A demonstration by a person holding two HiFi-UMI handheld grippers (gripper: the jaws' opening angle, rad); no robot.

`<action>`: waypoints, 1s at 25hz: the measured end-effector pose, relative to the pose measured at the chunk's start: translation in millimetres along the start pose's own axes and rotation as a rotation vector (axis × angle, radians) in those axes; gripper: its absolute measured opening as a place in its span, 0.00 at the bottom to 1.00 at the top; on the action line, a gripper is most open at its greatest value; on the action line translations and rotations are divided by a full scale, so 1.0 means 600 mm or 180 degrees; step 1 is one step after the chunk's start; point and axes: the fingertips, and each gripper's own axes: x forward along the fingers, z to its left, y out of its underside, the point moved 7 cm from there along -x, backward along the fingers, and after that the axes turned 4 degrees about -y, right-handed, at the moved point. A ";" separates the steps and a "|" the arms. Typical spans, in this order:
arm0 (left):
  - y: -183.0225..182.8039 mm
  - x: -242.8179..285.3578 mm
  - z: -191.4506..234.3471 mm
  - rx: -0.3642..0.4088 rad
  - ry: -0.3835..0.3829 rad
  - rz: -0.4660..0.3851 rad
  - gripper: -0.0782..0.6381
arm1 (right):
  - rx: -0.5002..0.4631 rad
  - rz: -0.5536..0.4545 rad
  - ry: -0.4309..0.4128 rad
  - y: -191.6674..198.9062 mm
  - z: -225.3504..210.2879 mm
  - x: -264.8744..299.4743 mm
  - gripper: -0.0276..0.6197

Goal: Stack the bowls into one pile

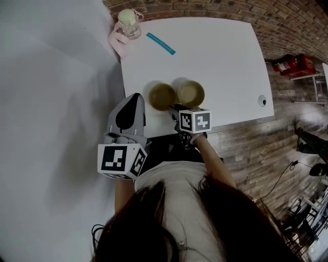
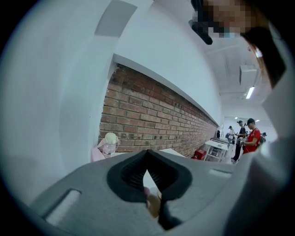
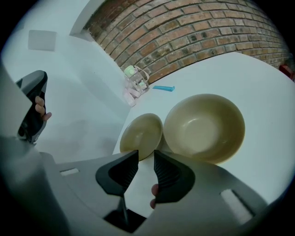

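White table (image 1: 220, 56), rounded corners, left edge against a plain white wall. Brick wall (image 1: 215, 9) runs behind the far edge; wood-plank floor (image 1: 256, 148) lies to the right. At the far-left corner a clear bottle (image 1: 128, 23) with a pale cap stands on something pink, with a teal stick (image 1: 160, 43) near it.

Two glossy tan bowls sit side by side near the table's near edge, unstacked: smaller bowl (image 1: 163, 96) left, larger bowl (image 1: 190, 93) right, rims touching or almost.

Right gripper (image 3: 146, 154) is just short of them, jaws spread, nothing between. Left gripper (image 2: 147, 154) is over the table's left edge, jaw tips pressed together.
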 end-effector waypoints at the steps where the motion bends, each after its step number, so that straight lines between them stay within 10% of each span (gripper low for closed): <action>1: 0.000 0.003 0.002 0.0003 0.0014 0.0007 0.11 | 0.0012 -0.0003 0.0008 0.000 0.001 0.002 0.21; 25: -0.005 0.023 0.035 -0.0044 0.0010 0.0024 0.11 | 0.0279 -0.0033 0.0013 -0.023 0.007 0.028 0.10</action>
